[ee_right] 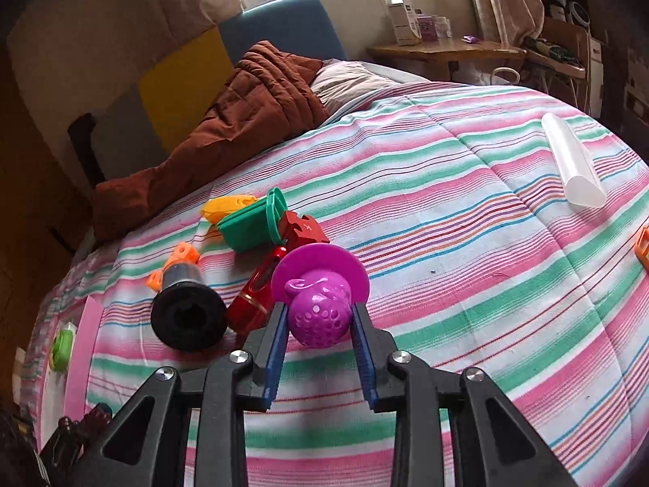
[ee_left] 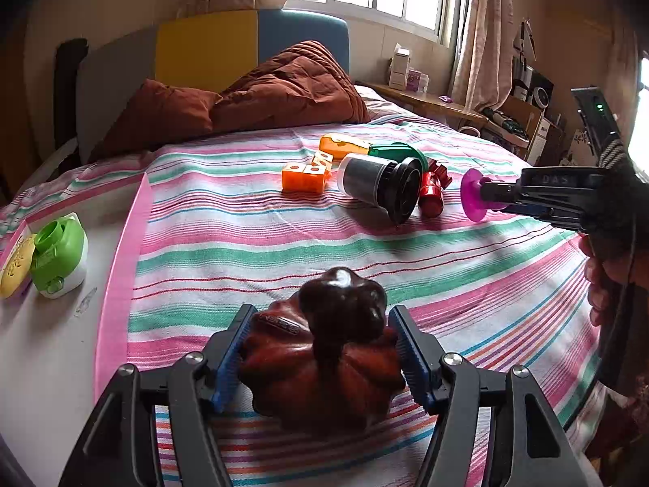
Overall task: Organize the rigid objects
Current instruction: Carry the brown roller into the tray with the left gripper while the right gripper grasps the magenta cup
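The left gripper [ee_left: 320, 349] is clamped on a dark red-brown gourd-shaped ornament [ee_left: 324, 357]; both blue pads [ee_left: 231, 359] press its ribbed lower body, with the knobbed top standing clear above them. The piece sits low over the striped bedspread [ee_left: 251, 251]; whether it rests on the cloth cannot be told. It looks glossy, hard and fairly heavy, so a slip along the polished ribs is the likely risk; the hold across the widest girth appears sound.

The right gripper [ee_right: 319, 320] is clenched on a purple plastic strainer [ee_right: 320, 308], pads on either side of its perforated round bowl, the flat rim facing away. The left view shows it held clear above the bed. It appears light and stiff, thin-walled; moderate squeeze should suffice.

Beyond lie the remaining items in a cluster on the bedspread: a clear jar with a black lid [ee_left: 381, 182] on its side, a red piece [ee_left: 432, 192] touching it, orange blocks [ee_left: 306, 174] and a green piece [ee_left: 399, 152] behind. At the left, on a white board, is a green and white container [ee_left: 61, 255]. A brown quilt [ee_left: 284, 89] is heaped at the head of the bed.
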Tool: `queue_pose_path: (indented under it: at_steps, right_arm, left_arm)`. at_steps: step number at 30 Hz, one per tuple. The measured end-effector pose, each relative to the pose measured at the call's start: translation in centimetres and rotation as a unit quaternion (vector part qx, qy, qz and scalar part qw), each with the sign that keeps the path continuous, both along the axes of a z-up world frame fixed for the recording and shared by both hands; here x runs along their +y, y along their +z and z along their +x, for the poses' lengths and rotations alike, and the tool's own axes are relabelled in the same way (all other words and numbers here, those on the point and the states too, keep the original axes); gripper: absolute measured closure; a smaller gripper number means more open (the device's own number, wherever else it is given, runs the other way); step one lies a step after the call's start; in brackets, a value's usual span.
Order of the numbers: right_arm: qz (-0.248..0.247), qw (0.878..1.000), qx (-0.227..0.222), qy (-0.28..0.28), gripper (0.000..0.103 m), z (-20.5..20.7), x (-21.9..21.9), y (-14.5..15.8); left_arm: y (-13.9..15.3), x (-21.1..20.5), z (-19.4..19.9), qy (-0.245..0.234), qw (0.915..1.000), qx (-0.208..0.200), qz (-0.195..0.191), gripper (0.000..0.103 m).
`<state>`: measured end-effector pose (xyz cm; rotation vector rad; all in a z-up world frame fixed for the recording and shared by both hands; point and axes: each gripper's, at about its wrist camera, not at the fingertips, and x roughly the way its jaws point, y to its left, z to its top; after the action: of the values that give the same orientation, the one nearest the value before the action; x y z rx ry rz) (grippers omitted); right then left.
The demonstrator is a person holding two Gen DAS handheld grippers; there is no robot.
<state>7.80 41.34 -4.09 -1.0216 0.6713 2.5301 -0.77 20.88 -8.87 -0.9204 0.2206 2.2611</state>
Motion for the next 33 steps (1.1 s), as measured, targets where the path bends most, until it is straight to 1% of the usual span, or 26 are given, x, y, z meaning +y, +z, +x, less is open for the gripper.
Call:
queue_pose_path:
  at_steps: [3,5,9,11,13,14,16,18,22,25,27,29,33]
  right_arm:
    - [0.019,1.000,-0.001,0.019,0.073,0.8,-1.2,0.8]
    - [0.042,0.998,-0.012,0.035,0.074,0.6,-2.0,0.8]
    - [0.083,0.995,-0.022,0.050,0.073,-0.1,-3.1,0.3]
    - [0.086,0.995,-0.019,0.055,0.071,-0.3,-3.4,0.1]
    - [0.077,0.995,-0.017,0.062,0.064,-0.5,-3.4,-0.3]
    - [0.082,0.995,-0.018,0.058,0.064,-0.6,-3.5,-0.5]
    - [0.089,0.994,-0.022,0.052,0.064,-0.8,-3.6,-1.0]
    - [0.090,0.995,-0.019,0.048,0.071,-0.9,-3.8,-1.4]
    - [0.116,0.992,-0.003,0.047,0.072,-0.3,-4.6,-1.3]
    - [0.142,0.989,-0.005,0.047,0.072,-0.3,-5.5,-1.3]
    - [0.154,0.987,-0.006,0.049,0.072,-0.4,-5.9,-1.3]
    - [0.154,0.987,-0.005,0.051,0.072,-0.4,-5.9,-1.4]
    - [0.135,0.990,0.000,0.045,0.072,-0.2,-5.1,-1.6]
  left_arm:
    - [0.0,0.0,0.0,0.000,1.0000,0.000,0.000,0.036]
    - [0.1,-0.1,0.0,0.000,1.0000,0.001,0.000,0.036]
    - [0.1,-0.1,0.0,0.001,1.0000,0.001,0.000,0.036]
    - [0.0,-0.1,0.0,0.001,1.0000,0.001,-0.001,0.036]
    - [0.1,-0.1,0.0,0.001,1.0000,0.001,-0.001,0.036]
    - [0.1,-0.1,0.0,0.001,1.0000,0.002,-0.001,0.036]
    - [0.1,-0.1,0.0,0.002,1.0000,0.002,-0.002,0.036]
    - [0.1,-0.2,0.0,0.002,1.0000,0.002,-0.001,0.036]
    - [0.2,-0.3,0.0,0.004,1.0000,0.002,0.003,0.036]
    - [0.6,-0.3,0.1,0.007,1.0000,0.003,0.000,0.037]
    - [1.3,-0.5,0.4,0.005,0.9999,0.007,0.011,0.037]
    - [2.0,-0.8,0.7,0.006,0.9997,0.011,0.021,0.037]
    - [3.7,-1.9,0.7,0.017,0.9988,-0.005,0.046,0.036]
